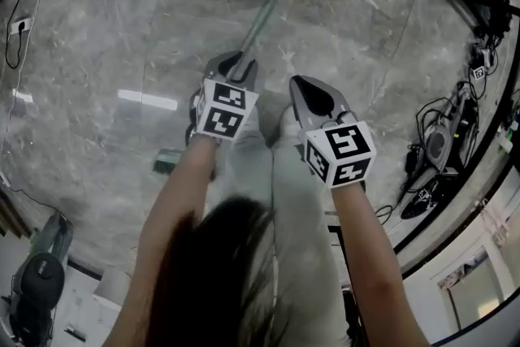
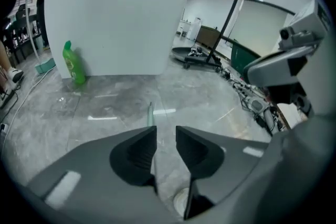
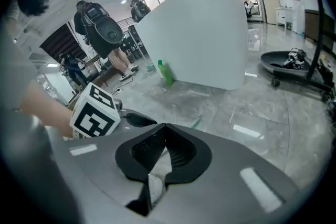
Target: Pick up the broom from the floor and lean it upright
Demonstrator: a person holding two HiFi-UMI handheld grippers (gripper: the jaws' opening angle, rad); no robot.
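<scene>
As broom [image 1: 258, 27] lies on floor [image 1: 122, 36] pointing straight away, L claw [image 2: 165, 139] is nearer, jaws partly apart above it; R claw [image 3: 163, 126] closed, empty.

**The shiny grey floor**

The floor [image 1: 97, 93] is grey stone, smooth and shiny, with thin lines between the big tiles. Bright lamps show in it as white stripes. The broom [image 1: 258, 27] lies flat on it. Its long thin stick points away from the person, and its green head [image 1: 169, 161] is near the person's arm. A green bottle [image 2: 73, 64] stands upright on the floor, just beside a big white board [image 2: 115, 18] that stands there too. Off to the right, a heap of cables and machines [image 1: 439, 142] lies along a dark edge. On the far left sits a small white plug box [image 1: 22, 24] with a thin black wire.
</scene>
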